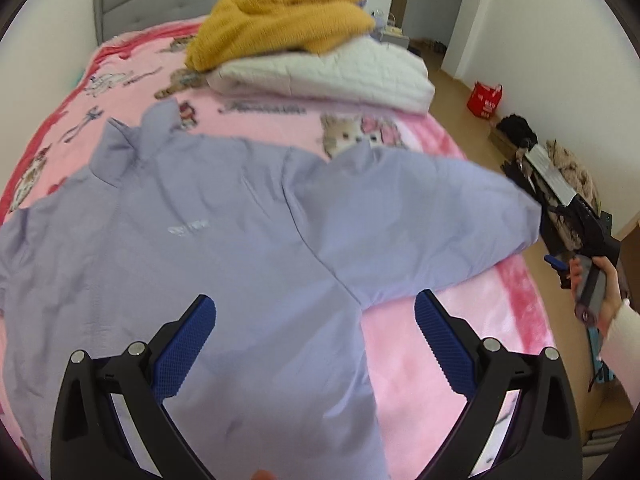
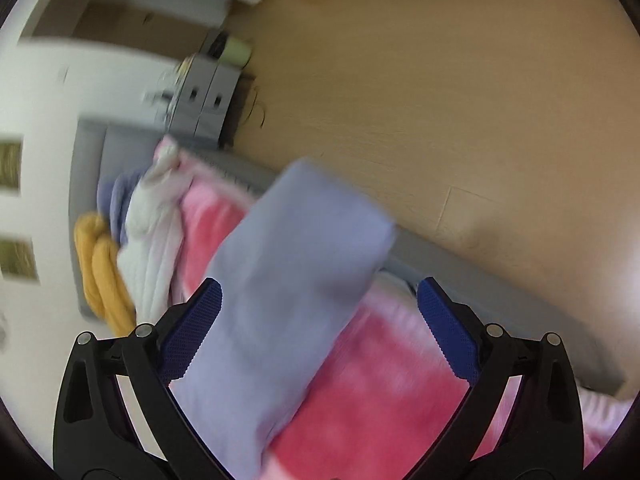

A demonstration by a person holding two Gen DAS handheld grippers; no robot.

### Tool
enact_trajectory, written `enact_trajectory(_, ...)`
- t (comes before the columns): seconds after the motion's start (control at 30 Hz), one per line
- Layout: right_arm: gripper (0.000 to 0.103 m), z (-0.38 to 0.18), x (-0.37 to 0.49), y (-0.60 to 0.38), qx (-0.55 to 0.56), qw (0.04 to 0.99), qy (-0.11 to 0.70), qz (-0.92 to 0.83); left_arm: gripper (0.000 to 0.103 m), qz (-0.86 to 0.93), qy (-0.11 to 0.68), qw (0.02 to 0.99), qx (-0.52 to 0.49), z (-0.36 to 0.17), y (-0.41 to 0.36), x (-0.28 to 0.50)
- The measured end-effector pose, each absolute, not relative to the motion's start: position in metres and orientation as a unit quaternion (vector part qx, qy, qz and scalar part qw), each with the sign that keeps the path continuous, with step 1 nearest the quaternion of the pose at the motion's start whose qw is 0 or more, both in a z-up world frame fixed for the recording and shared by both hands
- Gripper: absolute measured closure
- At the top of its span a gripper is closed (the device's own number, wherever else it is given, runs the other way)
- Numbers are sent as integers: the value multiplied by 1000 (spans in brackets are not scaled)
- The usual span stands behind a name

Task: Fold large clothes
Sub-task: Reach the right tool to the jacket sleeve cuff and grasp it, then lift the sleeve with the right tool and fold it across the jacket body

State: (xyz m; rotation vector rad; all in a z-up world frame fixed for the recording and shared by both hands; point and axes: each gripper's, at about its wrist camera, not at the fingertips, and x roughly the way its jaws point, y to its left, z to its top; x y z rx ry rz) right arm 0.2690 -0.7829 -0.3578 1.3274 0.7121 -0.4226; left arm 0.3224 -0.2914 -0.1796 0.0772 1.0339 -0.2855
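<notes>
A large lilac shirt point(image 1: 208, 240) lies spread flat on the pink bed blanket point(image 1: 448, 344), collar toward the headboard, its right sleeve point(image 1: 420, 216) reaching the bed's right edge. My left gripper point(image 1: 314, 320) is open above the shirt's lower body, holding nothing. My right gripper point(image 2: 318, 312) is open over that sleeve point(image 2: 296, 264), which hangs toward the bed edge; the view is blurred. The right gripper also shows in the left wrist view point(image 1: 588, 276), held in a hand beside the bed.
A mustard knit point(image 1: 280, 12) sits on a folded white quilt point(image 1: 328, 72) near the grey headboard point(image 1: 152, 4). A red bag point(image 1: 485, 100), dark clutter point(image 1: 560, 196) and a grey nightstand point(image 2: 208, 96) stand on the wooden floor point(image 2: 440, 100).
</notes>
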Motion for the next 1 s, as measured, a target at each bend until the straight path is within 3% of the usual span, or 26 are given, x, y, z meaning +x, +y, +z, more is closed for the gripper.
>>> enact_trajectory(0.17,11,-413,266,-793,659,678,274,-177,5,-135,506,851,41,-205,-297,340)
enact_trajectory(0.33,15,-432,278,-788,703,669,207,-126,5,-132,507,851,31,-211,-299,347)
enact_trajectory(0.4,37,-436,287,-786,712,667,196,-103,5,-127,511,850,30,-213,-299,349)
enact_trajectory(0.47,44,-433,297,-783,703,675,203,-95,5,-124,515,848,27,-214,-298,350)
enact_trajectory(0.53,62,-424,303,-785,688,688,212,-96,5,-123,516,847,22,-215,-297,351)
enact_trajectory(0.6,89,-416,306,-785,669,700,227,-105,5,-124,514,849,21,-215,-296,352)
enact_trajectory(0.8,95,-370,303,-789,616,740,240,-122,5,-117,505,855,24,-212,-292,361)
enact_trajectory(1.0,95,-248,295,-759,494,830,235,-106,5,-105,502,858,4,-211,-273,367)
